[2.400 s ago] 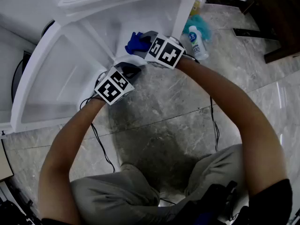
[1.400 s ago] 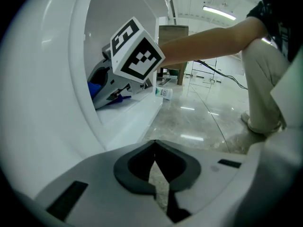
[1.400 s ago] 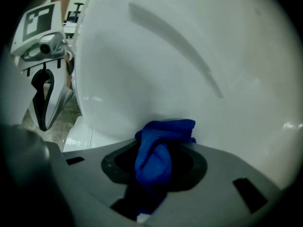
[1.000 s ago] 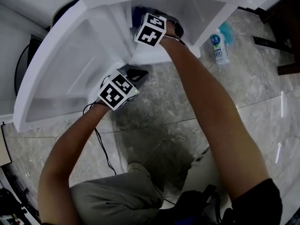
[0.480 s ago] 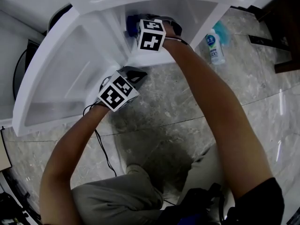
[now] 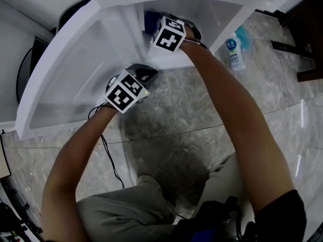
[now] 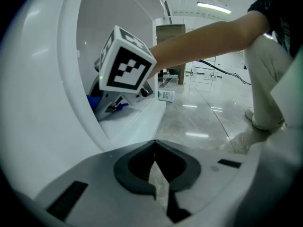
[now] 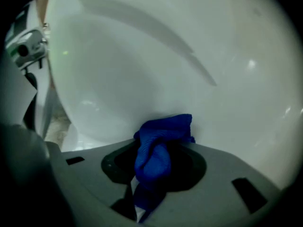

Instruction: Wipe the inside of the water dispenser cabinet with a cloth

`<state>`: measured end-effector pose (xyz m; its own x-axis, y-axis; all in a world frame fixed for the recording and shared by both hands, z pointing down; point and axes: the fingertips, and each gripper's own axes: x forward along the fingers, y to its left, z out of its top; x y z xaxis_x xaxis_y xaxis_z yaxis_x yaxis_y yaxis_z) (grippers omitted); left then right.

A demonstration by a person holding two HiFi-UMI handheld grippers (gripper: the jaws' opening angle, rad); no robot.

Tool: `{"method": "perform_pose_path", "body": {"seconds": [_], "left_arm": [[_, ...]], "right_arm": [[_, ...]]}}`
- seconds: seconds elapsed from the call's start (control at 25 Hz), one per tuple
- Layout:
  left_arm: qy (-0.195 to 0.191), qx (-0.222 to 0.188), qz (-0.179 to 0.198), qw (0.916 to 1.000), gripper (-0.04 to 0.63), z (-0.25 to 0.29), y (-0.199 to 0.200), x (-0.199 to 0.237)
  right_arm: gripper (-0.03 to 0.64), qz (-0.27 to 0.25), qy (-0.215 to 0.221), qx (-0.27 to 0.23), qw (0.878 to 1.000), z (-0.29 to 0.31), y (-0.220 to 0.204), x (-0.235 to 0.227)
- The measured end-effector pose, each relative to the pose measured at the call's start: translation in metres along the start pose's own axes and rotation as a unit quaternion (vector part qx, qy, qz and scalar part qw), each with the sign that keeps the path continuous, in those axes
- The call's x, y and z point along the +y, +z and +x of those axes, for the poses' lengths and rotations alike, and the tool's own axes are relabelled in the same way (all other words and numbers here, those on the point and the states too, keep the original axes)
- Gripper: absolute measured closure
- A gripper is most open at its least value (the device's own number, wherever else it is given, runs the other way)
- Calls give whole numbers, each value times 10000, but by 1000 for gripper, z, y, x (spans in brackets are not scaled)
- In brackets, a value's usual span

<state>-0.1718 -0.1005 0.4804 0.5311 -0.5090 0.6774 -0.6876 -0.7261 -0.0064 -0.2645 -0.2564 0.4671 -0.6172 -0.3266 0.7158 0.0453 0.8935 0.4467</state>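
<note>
Inside the cabinet (image 6: pixel 204 14), right tongs (image 8: pixel 154 171) grip blue cloth (image 8: pixel 165 129); bottle (image 6: pixel 233 52) label illegible.

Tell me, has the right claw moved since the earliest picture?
Yes. The right claw, gripping the blue cloth, went from the front edge of the cabinet deeper inside.

The only print to be found is on the label of a white bottle (image 6: pixel 235 50) lying on the stone floor (image 6: pixel 212 115); in the head view it shows a blue band with large pale characters that look like digits, perhaps three of them, too small to read with any certainty; in the left gripper view the same bottle (image 7: pixel 165 95) shows a white label with dark marks, again too small to read. The left marker cube (image 6: pixel 125 93) and the right marker cube (image 6: pixel 169 34) carry black-and-white square patterns only; no letters or numbers.
</note>
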Motion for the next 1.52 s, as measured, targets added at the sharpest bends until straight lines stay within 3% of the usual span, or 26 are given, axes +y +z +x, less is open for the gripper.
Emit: {"method": "perform_pose_path", "body": {"seconds": [0.2, 0.4, 0.52, 0.64, 0.76, 1.0, 1.2, 1.4, 1.52], "left_arm": [[47, -95, 132, 9999, 589, 4, 14, 2], [68, -304, 116, 9994, 589, 1, 23, -5], [103, -601, 54, 9981, 589, -3, 39, -7], [276, -952, 126, 9950, 580, -8, 67, -7], [476, -1292, 257, 9901, 367, -11, 98, -10], [511, -1400, 1346, 9796, 337, 8, 139, -41], [427, -1501, 1758, 9720, 331, 23, 171, -66], [410, -1360, 2874, 9472, 320, 29, 196, -96], [379, -1269, 3075, 9423, 321, 30, 198, -107]], "right_arm": [[495, 60, 1416, -217, 9897, -35, -6, 50], [494, 554, 1676, -682, 9819, -82, -11, 52], [494, 1278, 1979, -1144, 9651, -120, -8, 51], [494, 1741, 2072, -1286, 9540, -147, -10, 54], [494, 2098, 2050, -1203, 9484, -168, -24, 56], [494, 2649, 1979, -1077, 9376, -213, -56, 59], [494, 3099, 2048, -1043, 9226, -243, -75, 59], [494, 3453, 2323, -1043, 9033, -264, -83, 70], [494, 3442, 2527, -1056, 8981, -272, -84, 77]]}}
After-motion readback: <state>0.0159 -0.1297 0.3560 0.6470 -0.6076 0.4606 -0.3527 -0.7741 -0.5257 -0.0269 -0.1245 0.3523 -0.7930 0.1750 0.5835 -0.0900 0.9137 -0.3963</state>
